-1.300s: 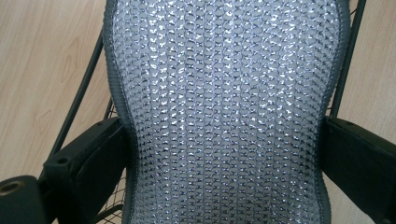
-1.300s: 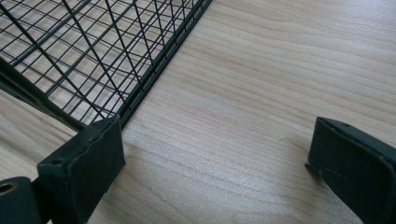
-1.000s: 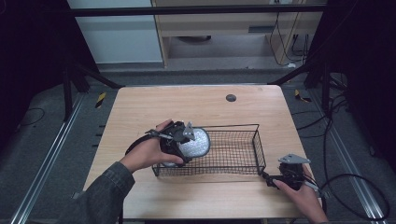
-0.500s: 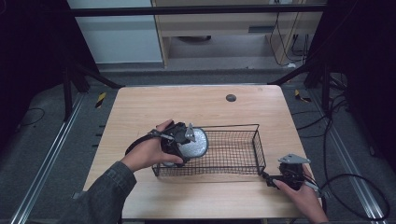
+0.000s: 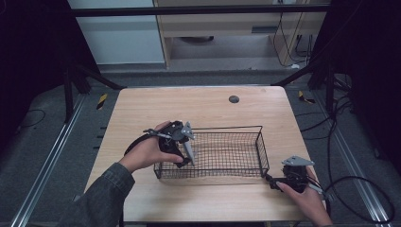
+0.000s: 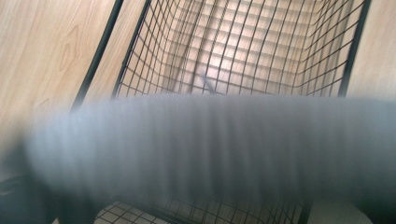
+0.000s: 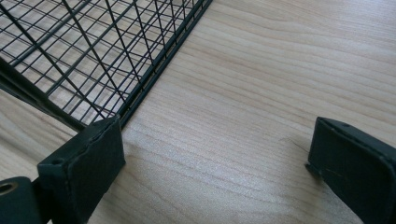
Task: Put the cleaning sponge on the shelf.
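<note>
two grippers: left gripper (image 5: 182, 146), centre-left, clamps a grey plate (image 6: 205, 144) on edge over the basket (image 5: 261, 146); right gripper (image 7: 215, 158), lower right, gapes. released tilted, the plate could topple against the wire.

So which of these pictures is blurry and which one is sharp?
Left gripper view: a smeared grey band crosses the frame, with the wire basket behind it soft. Right gripper view: crisp wood grain and jaw edges. High view: evenly lit table, dark surroundings.
</note>
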The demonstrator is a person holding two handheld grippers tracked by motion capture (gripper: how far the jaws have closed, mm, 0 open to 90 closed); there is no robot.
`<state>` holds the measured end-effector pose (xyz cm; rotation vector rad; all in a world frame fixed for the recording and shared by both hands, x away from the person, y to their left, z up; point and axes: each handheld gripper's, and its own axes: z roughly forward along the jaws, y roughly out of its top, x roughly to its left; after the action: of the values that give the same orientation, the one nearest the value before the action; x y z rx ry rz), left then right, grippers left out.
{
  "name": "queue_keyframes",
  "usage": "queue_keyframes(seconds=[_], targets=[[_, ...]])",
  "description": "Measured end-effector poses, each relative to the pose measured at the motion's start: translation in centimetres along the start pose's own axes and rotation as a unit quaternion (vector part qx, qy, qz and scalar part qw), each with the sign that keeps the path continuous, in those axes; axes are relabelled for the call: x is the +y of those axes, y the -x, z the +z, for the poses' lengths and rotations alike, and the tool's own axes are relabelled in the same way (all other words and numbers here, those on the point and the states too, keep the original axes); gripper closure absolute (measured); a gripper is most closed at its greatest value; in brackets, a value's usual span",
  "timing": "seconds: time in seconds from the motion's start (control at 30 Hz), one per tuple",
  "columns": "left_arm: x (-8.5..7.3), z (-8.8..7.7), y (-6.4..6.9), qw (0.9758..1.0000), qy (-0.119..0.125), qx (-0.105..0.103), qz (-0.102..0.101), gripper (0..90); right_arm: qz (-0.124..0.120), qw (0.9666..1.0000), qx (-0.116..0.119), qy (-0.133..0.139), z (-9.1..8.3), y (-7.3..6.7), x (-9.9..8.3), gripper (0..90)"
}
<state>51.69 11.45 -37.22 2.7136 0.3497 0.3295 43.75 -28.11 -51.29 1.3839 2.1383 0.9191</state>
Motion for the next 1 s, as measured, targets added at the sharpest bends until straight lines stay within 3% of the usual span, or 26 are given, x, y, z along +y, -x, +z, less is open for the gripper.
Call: queue_keyframes(seconds=[0.17,0.4,0.77,1.0], targets=[[0.3,-0.7,0.1,0.9998,0.018,-0.001,-0.005,5.0,0.000,1.0000,0.000,0.000,0.0,0.0,0.0,3.8],[0.2,-1.6,0.3,0.9997,0.022,0.000,-0.005,5.2,0.000,1.0000,0.001,0.000,0.0,0.0,0.0,3.8],[-2.6,-2.2,0.0,0.9997,0.000,0.007,-0.025,6.9,0.000,1.0000,0.001,0.000,0.0,0.0,0.0,3.8],[-4.4,-3.0,-0.2,0.9989,0.014,0.015,-0.042,7.1,0.000,1.0000,0.000,0.000,0.0,0.0,0.0,3.8]])
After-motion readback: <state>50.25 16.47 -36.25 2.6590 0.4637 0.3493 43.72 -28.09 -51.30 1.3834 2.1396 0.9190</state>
